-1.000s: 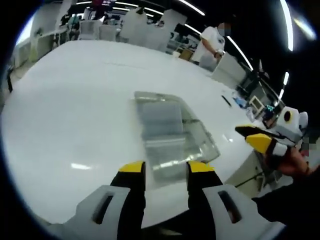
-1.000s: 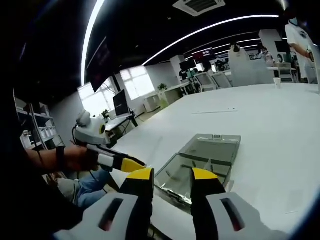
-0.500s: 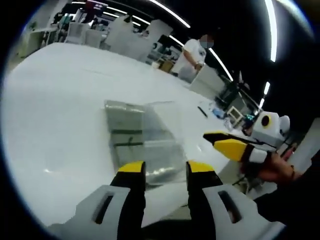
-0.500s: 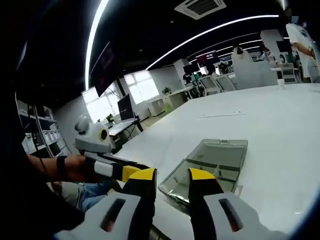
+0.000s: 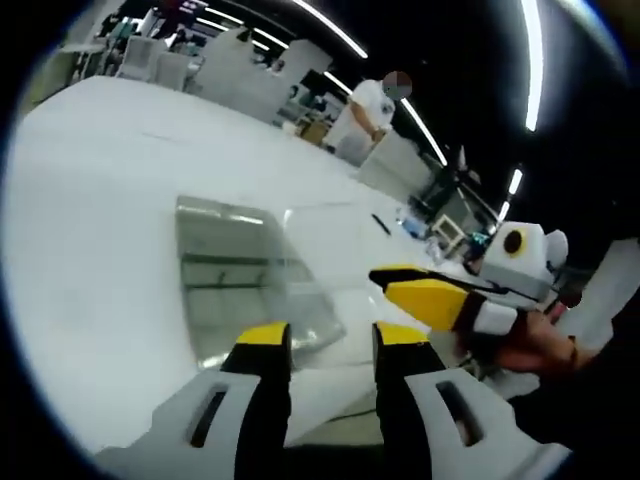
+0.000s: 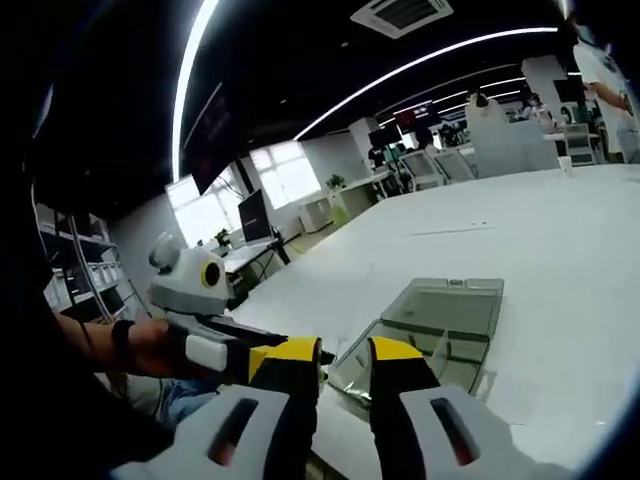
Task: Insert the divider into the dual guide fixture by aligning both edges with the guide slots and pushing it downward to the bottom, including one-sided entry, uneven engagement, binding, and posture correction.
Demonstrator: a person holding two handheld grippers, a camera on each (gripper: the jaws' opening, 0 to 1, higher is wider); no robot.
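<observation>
The dual guide fixture (image 5: pixel 235 280) is a clear plastic tray with inner cross walls, flat on the white table (image 5: pixel 90 200) near its front edge. In the right gripper view the fixture (image 6: pixel 445 320) lies just beyond my jaws. A clear panel (image 5: pixel 330 245) sits at the tray's right side; I cannot tell whether it is the divider. My left gripper (image 5: pixel 332 340) is open just short of the tray's near edge, holding nothing. My right gripper (image 6: pixel 343 358) is open with a narrow gap and nothing visible in it. The right gripper (image 5: pixel 395 282) reaches in beside the tray.
The left gripper (image 6: pixel 262 340), held by a hand (image 6: pixel 150 350), shows at the left of the right gripper view. A person (image 5: pixel 365 115) stands past the table's far side. Desks, chairs and monitors (image 6: pixel 245 215) line the room behind. The table edge (image 6: pixel 330 420) runs under both grippers.
Both hands have moved closer together at the tray's near edge, and the left view has swung so the tray sits further left. The right jaws have narrowed a little.
</observation>
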